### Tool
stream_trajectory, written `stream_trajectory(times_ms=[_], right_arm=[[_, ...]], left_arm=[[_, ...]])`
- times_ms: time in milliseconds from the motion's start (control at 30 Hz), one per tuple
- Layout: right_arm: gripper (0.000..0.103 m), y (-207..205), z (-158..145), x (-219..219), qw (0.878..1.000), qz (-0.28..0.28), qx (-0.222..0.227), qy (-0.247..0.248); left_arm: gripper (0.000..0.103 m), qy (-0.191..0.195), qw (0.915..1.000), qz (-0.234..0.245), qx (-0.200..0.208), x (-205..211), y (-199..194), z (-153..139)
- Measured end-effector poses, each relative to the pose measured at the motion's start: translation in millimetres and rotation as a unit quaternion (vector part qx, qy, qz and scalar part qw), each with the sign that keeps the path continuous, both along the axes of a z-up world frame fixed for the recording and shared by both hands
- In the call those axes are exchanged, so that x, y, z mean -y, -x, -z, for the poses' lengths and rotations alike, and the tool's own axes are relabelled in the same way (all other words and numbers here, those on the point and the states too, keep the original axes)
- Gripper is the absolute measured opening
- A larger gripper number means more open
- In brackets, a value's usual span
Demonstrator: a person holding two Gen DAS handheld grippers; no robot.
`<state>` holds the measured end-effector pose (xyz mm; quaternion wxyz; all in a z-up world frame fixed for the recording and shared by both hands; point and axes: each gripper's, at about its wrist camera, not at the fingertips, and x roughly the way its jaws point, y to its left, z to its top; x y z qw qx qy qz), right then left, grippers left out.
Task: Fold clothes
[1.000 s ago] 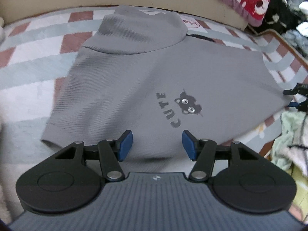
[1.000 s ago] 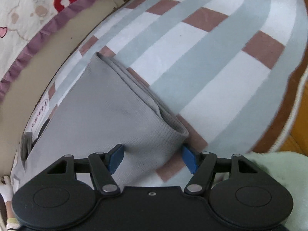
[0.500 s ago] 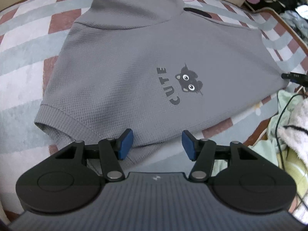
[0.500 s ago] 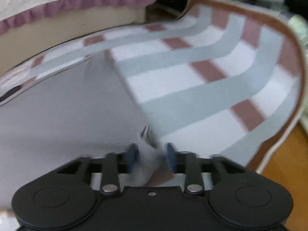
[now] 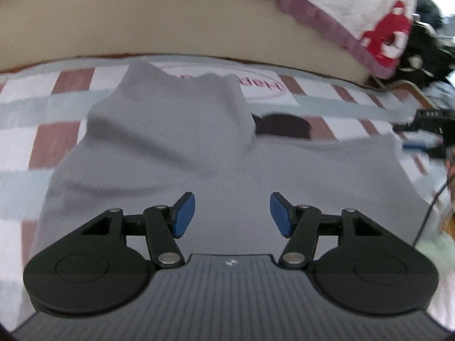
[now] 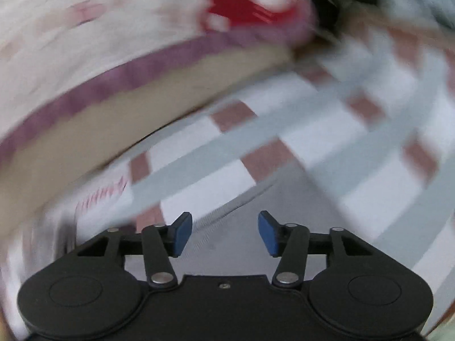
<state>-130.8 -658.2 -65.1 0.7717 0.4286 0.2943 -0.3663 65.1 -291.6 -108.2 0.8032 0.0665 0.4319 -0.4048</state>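
Note:
A grey ribbed shirt [image 5: 199,156] lies flat on the checked rug [image 5: 42,153], its high collar pointing toward the bed. In the left wrist view my left gripper [image 5: 232,214] hovers open over the shirt's middle, with nothing between its blue pads. The right wrist view is blurred. There my right gripper [image 6: 224,233] has its jaws opening, and a grey edge of the shirt [image 6: 227,250] lies below the gap, not pinched. The shirt's printed front is not in view.
The beige side of a bed [image 5: 170,28] rises just beyond the rug, with a white blanket bearing a red bear [image 5: 389,37] hanging over it. A pale green cloth [image 5: 438,244] and a black cable lie at the right. Dark clutter sits at the far right.
My left gripper has moved forward over the shirt toward the collar, and the print has left its view. My right gripper pinched the shirt's corner half a second ago; now its jaws stand apart.

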Motion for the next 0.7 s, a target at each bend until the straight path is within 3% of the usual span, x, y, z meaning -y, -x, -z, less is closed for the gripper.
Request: stream_trajectory(times_ms=[67,100,200,267,500,600,633,667,700], right_arm=[[0.057,0,34,-6,0.998,0.019,0.031,-0.061],[0.057,-1,38,-6,0.998,0.013,0.023,-0.06],[0.059,-4,31,2,1.0,-0.014,-0.003,-0.008],[0.067,-4,27,8,1.0,-0.02,-0.019,0.015],[0.068,-31,46,31,0.993,-0.048,-0.107,0.033],[0.07,-40,47,29,0.986,-0.07,-0.131,0.074],[0.068,-44,49,27,0.983,-0.084,-0.138,0.091],[0.06,-48,50,25,0.979,-0.097,-0.145,0.107],[0.054,-52,50,19,0.971,-0.116,-0.16,0.133]], left_arm=[[0.058,-0.014,0.9997,0.004,0.017,19,0,7],[0.058,-0.016,0.9994,0.012,0.026,27,1,8],[0.058,-0.014,0.9984,0.021,0.051,45,-2,11],[0.058,-0.021,0.9983,0.021,0.05,55,-9,13],[0.063,-0.059,0.9971,0.02,0.044,76,-24,24],[0.062,-0.063,0.9969,0.023,0.04,80,-27,27],[0.056,-0.063,0.9968,0.026,0.041,82,-27,29],[0.043,-0.064,0.9963,0.035,0.047,84,-26,31],[0.022,-0.065,0.9955,0.044,0.052,86,-25,32]])
